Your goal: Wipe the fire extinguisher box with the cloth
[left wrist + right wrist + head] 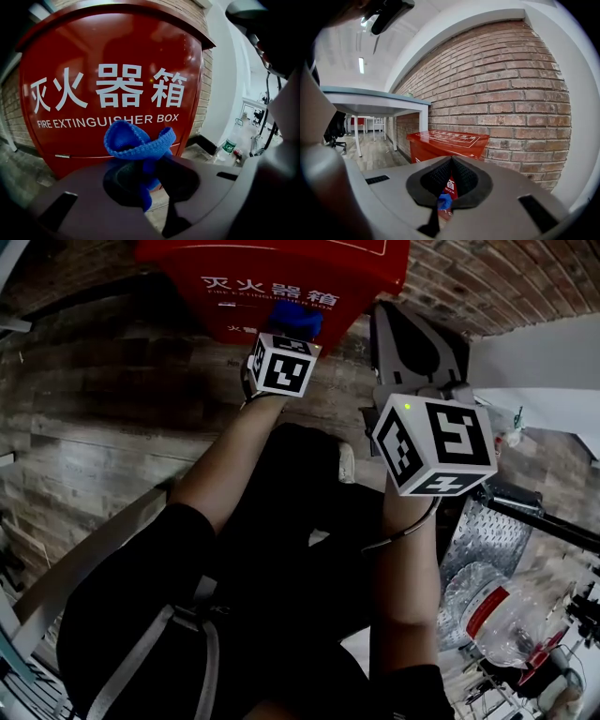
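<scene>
The red fire extinguisher box (281,277) with white lettering stands against the brick wall, and its front (112,61) fills the left gripper view. My left gripper (289,332) is shut on a bunched blue cloth (300,317), held just in front of the box's lower front. The cloth (136,143) sticks up out of the left gripper (143,161); I cannot tell if it touches the box. My right gripper (398,324) hangs to the right of the box, shut and holding nothing. In the right gripper view the box (447,140) lies beyond the right gripper (451,161).
A brick wall (511,93) runs behind the box. A white table (375,101) stands further along it. A plastic bottle (228,146) stands on the floor to the right. A clear bottle with a red label (497,610) and metal mesh (483,535) are at the lower right.
</scene>
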Tool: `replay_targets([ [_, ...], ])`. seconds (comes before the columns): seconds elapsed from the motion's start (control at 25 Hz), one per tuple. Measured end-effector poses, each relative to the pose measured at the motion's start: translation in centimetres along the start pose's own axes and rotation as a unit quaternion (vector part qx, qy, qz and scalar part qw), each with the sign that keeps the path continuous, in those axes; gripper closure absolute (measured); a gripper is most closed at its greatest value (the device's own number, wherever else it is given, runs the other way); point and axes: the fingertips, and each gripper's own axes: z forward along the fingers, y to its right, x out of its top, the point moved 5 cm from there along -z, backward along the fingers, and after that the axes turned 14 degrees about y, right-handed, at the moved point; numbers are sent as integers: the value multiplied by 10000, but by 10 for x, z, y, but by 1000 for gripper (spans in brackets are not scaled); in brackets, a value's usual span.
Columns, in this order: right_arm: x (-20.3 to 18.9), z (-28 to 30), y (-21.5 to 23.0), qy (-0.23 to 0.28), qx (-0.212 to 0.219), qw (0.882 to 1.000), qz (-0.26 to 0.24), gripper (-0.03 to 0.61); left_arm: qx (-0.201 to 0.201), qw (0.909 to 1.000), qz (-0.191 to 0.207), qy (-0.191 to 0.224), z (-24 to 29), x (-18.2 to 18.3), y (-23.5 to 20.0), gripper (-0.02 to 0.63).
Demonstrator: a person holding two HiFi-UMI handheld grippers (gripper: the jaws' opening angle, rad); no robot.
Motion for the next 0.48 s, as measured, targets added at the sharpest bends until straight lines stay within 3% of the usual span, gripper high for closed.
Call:
replay_targets([
  [0.2, 0, 0, 1, -9, -23, 10000, -4, 563, -83, 9999, -83, -8, -4, 3, 6, 535],
  [0.48, 0, 4, -4, -29, 50, 10000, -39, 563, -584, 9983, 29, 20, 8, 8, 44, 535],
])
